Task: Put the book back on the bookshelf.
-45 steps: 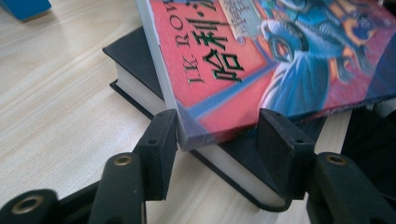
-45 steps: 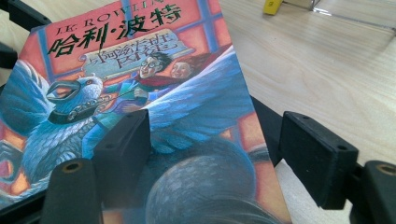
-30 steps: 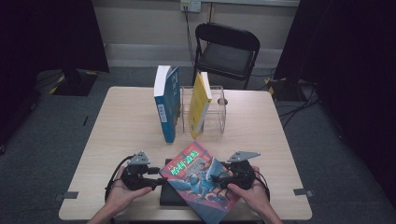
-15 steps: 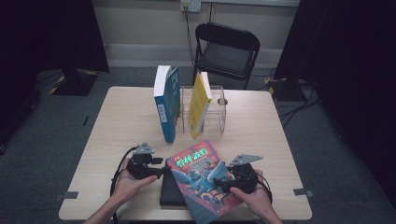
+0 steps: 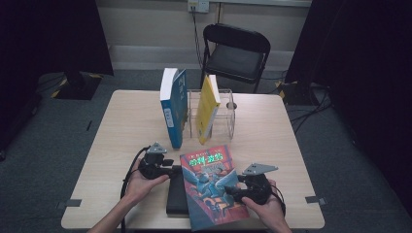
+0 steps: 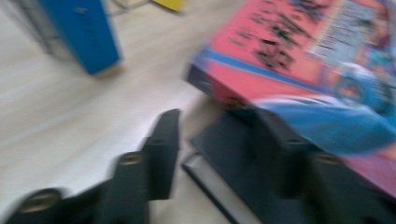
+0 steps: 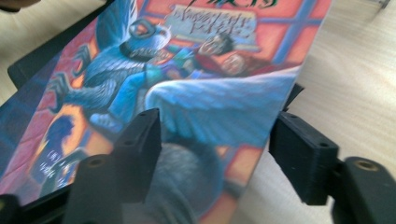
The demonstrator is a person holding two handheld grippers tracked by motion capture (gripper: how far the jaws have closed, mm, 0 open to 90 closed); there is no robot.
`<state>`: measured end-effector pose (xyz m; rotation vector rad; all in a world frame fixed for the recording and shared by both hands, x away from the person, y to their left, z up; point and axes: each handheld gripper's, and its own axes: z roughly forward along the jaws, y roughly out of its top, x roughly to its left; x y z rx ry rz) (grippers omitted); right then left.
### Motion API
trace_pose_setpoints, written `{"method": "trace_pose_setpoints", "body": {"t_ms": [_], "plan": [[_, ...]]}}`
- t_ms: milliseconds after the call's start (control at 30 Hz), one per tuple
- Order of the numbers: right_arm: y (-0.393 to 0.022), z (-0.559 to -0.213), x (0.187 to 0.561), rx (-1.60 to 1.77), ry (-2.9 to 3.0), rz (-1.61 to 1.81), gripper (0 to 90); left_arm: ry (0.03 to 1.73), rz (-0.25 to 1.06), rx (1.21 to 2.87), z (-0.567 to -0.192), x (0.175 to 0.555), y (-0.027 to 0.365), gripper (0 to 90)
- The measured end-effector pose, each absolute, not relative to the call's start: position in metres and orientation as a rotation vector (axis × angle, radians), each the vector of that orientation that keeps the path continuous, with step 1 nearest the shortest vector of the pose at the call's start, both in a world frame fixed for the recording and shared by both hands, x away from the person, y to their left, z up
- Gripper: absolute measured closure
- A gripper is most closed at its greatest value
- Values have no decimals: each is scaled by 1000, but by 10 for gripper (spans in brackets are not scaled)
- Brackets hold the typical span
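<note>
A colourful book (image 5: 206, 182) with a red and blue picture cover is tilted up over a black book (image 5: 176, 196) on the wooden table (image 5: 126, 131). My right gripper (image 5: 232, 192) is at its right edge. One jaw lies over the cover (image 7: 205, 93) and the other under the edge. Those jaws have just been closing and grip the book. My left gripper (image 5: 171, 170) is at the books' left side. Its jaws have also just been closing and are still apart around a corner of the black book (image 6: 224, 154), below the colourful book (image 6: 299, 60).
A tall blue book (image 5: 174, 107) stands upright at mid-table. Beside it a yellow book (image 5: 208, 108) leans in a clear rack (image 5: 228, 116). A black folding chair (image 5: 235, 53) stands beyond the far edge. Both hands are at the near edge.
The colourful book has shifted away from the person and turned squarer to the table. The left gripper has slid right, up to the books' left side.
</note>
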<state>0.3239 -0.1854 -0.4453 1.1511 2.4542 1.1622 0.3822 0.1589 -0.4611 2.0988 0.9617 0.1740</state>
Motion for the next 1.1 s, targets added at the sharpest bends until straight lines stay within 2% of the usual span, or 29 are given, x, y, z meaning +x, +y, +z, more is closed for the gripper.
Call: {"method": "trace_pose_setpoints", "body": {"t_ms": [133,333,433,633,700,1000,1100], "plan": [[-190,-444,336,1195,2396,1214,507,947,140,2034,-452,373,165,599],[-184,-442,352,1239,2325,1184,656,931,9,1997,-449,361,166,576],[-186,-446,353,1260,2334,1188,662,934,1,2011,-452,361,161,537],[-185,-446,344,1255,2329,1179,659,910,-48,2025,-457,363,149,515],[-183,-446,340,1240,2343,1179,656,916,-3,2035,-456,362,147,488],[-182,-448,331,1226,2351,1217,650,941,38,2017,-457,362,146,475],[-182,-448,337,1246,2337,1231,640,931,80,2035,-456,358,141,415]]}}
